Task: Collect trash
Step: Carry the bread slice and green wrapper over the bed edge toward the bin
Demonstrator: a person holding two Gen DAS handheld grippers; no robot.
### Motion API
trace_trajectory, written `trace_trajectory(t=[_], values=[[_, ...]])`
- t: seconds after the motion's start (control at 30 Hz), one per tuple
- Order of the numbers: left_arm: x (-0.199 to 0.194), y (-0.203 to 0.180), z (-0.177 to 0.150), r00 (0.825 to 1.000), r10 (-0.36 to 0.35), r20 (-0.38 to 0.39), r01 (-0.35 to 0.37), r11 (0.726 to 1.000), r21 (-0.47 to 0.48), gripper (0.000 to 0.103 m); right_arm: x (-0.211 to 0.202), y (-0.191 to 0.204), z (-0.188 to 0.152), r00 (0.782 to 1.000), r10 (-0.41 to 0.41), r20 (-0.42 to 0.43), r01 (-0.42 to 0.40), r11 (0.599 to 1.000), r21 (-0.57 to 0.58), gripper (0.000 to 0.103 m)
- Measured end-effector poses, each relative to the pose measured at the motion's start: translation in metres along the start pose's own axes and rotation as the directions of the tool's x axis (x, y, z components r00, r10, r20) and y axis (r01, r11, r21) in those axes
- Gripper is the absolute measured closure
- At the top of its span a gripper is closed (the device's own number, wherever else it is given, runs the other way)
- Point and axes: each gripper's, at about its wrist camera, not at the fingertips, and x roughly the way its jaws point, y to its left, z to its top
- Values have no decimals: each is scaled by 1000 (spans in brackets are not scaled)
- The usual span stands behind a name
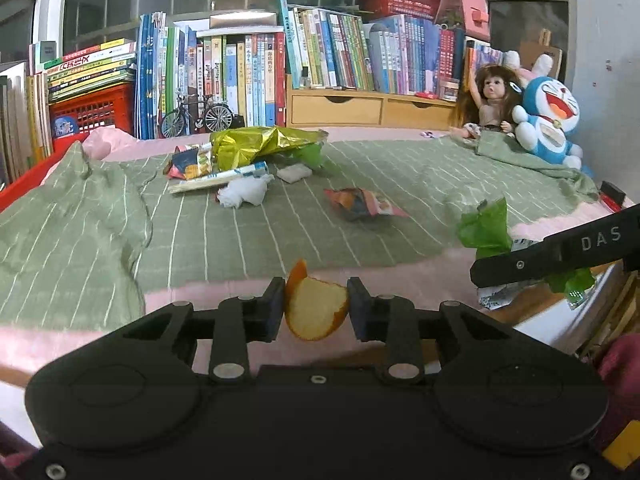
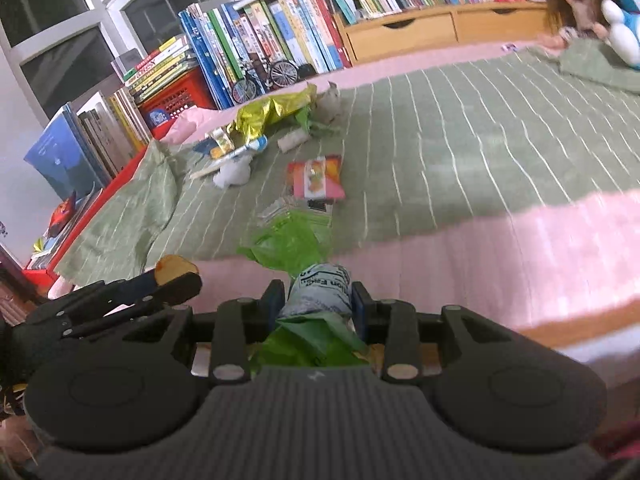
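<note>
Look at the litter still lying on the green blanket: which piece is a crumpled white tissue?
The white tissue wad, lying just in front of the chopstick sleeve. Unlike the gold foil bag and the orange snack packet, it is plain white and unprinted.

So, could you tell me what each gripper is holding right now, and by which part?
The left gripper pinches an orange peel across its opposite edges. The right gripper clamps a green plastic wrapper at its bunched, printed white section.
</note>
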Motion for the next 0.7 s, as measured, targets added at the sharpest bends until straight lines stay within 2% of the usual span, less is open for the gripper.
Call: trace_trajectory(t=[0.23, 0.4, 0.53, 0.7], values=[[-25, -9, -29, 998, -27, -60, 28, 1000, 14, 72, -10, -6, -31, 998, -9, -62, 11, 999, 43, 63], [-23, -11, -55, 987, -33, -157, 32, 999, -7, 72, 1, -15, -58, 988, -19, -154, 35, 994, 100, 63], [-15, -11, -76, 965, -42, -260, 40, 999, -14, 71, 13, -20, -80, 973, -24, -230, 54, 991, 125, 63], [4, -6, -99, 925, -52, -377, 41, 999, -36, 71, 35, -27, -98, 949, -46, -312, 91, 987, 131, 63]])
